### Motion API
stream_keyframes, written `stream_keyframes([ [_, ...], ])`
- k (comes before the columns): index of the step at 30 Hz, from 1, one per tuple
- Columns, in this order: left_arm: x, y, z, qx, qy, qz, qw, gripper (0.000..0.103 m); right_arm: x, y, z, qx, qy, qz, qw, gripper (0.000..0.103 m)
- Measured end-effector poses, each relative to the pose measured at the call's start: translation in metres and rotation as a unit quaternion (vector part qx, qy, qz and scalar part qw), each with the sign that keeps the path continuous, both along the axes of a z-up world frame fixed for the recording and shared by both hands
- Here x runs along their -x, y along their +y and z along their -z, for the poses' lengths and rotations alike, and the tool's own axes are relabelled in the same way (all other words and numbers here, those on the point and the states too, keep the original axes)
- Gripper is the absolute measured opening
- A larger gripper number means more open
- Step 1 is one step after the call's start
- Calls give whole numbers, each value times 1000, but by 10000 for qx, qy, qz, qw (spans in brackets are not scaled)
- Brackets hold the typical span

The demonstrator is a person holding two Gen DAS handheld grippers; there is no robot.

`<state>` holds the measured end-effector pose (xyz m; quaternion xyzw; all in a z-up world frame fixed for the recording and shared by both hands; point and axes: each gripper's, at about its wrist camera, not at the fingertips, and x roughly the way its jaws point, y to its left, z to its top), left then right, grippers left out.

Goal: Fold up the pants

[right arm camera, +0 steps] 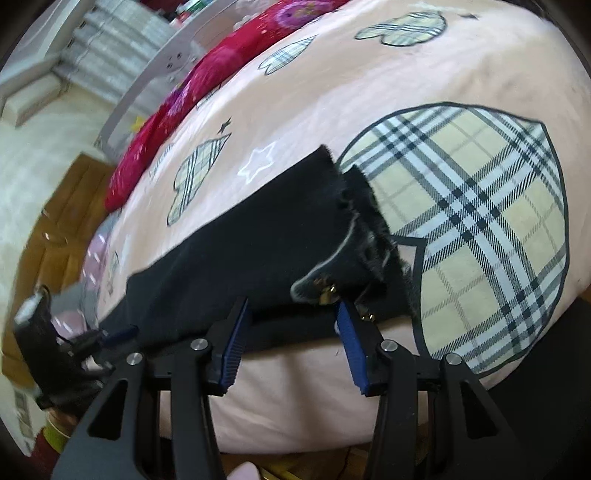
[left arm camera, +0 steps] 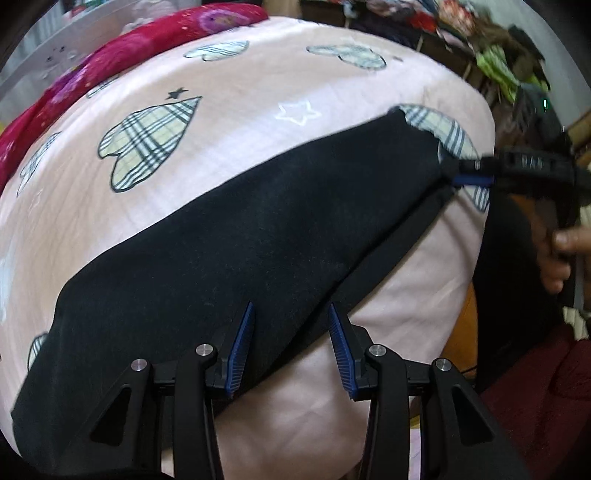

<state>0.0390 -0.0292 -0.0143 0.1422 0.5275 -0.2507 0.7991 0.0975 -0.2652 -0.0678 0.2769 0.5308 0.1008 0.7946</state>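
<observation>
Black pants (left arm camera: 236, 251) lie folded lengthwise in a long band across a pink bed sheet (left arm camera: 240, 122) with plaid heart prints. My left gripper (left arm camera: 291, 314) is open, its blue pads over the near edge of the pants. In the right wrist view the pants (right arm camera: 258, 229) end in a waistband with a white-edged pocket and brass buttons (right arm camera: 327, 290). My right gripper (right arm camera: 293, 308) is open just in front of that end. The right gripper also shows in the left wrist view (left arm camera: 476, 173) at the pants' far end, and the left gripper shows in the right wrist view (right arm camera: 118, 334).
A red floral blanket (left arm camera: 110, 62) lies along the far side of the bed. Piled clothes on shelves (left arm camera: 461, 29) stand beyond the bed. The bed edge (left arm camera: 461, 258) drops off on the right. A grey bed rail (right arm camera: 155, 74) and wooden floor (right arm camera: 62, 229) show at left.
</observation>
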Motion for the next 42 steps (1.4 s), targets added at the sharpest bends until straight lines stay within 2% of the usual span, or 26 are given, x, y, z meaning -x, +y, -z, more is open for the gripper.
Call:
stream_keyframes([
  [3,-4,-1,12,-225,111,103,9996,36,-2,-6,2,-80,-68,177,9998,50],
  [4,-4,-3,16,-339,112,130,9993,29,-2,-7,3,-104,-87,224,9997,50],
  [6,-3,-6,19,-460,55,222,9987,21,-3,-9,4,-106,-126,253,9995,47],
  [7,-3,-7,18,-494,8,246,9985,15,-3,-8,3,-46,-167,250,9995,42],
  [8,-4,-7,17,-511,-26,249,9984,13,-3,-8,2,33,-175,230,9996,23],
  [9,-3,-5,13,-468,-47,237,9986,12,-4,-9,2,51,-178,210,9996,9],
  [14,5,-2,-7,-209,-191,409,9988,11,9,-25,-23,70,-506,337,9981,8],
  [16,8,-4,-2,-287,-155,489,9983,11,15,-31,-32,152,-591,335,9976,8],
  [19,7,-6,11,-337,17,482,9983,12,18,-32,-25,210,-440,260,9985,8],
  [22,4,-8,12,-252,149,389,9988,20,17,-33,-7,243,-172,368,9989,8],
  [23,4,-7,10,-187,182,365,9990,24,15,-33,-2,264,-95,369,9989,8],
  [25,4,-6,-3,43,213,369,9991,24,14,-34,3,294,54,408,9987,12],
  [26,3,-6,-6,115,224,377,9990,26,15,-36,3,260,76,408,9988,17],
  [28,-2,-8,-19,357,243,363,9984,31,18,-40,0,273,92,443,9986,32],
  [29,-5,-10,-23,424,221,339,9983,32,21,-43,-2,271,71,500,9984,51],
  [30,-8,-12,-26,468,222,323,9981,32,24,-46,-4,218,27,573,9981,64],
  [34,-32,-32,-35,699,283,265,9968,33,35,-53,-6,9,-89,720,9974,65],
  [38,-53,-59,-36,723,375,423,9958,39,36,-49,4,-211,-43,718,9972,65],
  [42,-81,-89,-31,910,647,573,9921,43,34,-46,13,-360,-17,724,9967,65],
])
